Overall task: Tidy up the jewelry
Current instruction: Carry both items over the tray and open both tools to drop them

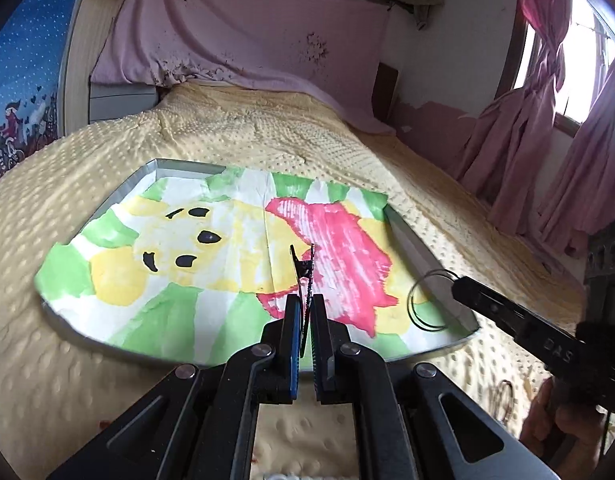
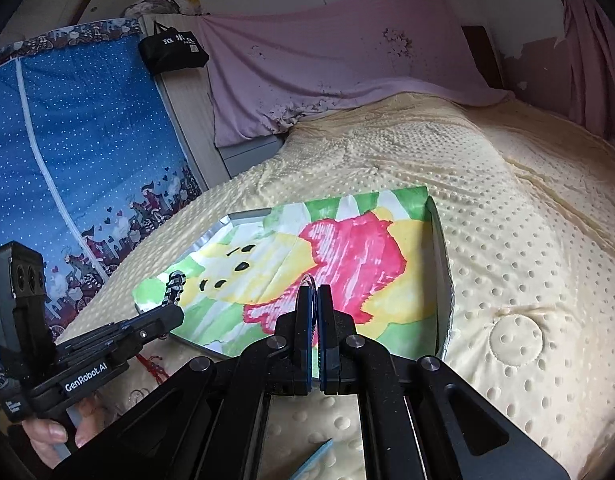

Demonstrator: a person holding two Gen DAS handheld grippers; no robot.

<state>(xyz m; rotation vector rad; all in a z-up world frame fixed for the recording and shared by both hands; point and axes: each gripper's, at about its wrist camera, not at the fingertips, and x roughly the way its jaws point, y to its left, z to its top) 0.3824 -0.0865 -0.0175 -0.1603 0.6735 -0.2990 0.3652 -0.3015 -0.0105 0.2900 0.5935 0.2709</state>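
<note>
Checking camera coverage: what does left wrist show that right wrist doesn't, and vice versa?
Left wrist only: the window with pink curtains, and the right gripper from the side, holding thin wire hoops.
Right wrist only: the blue dotted cloth, a black bag, and the left gripper from the side, holding a black-and-white patterned piece.
Both: the tray lined with a painted paper, on the yellow bedspread.

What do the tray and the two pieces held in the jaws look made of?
Shallow grey tray: likely metal, a dull sheen on its rim. Thin dark rings: wire-like, probably metal. Black-and-white patterned band: material unclear.
</note>
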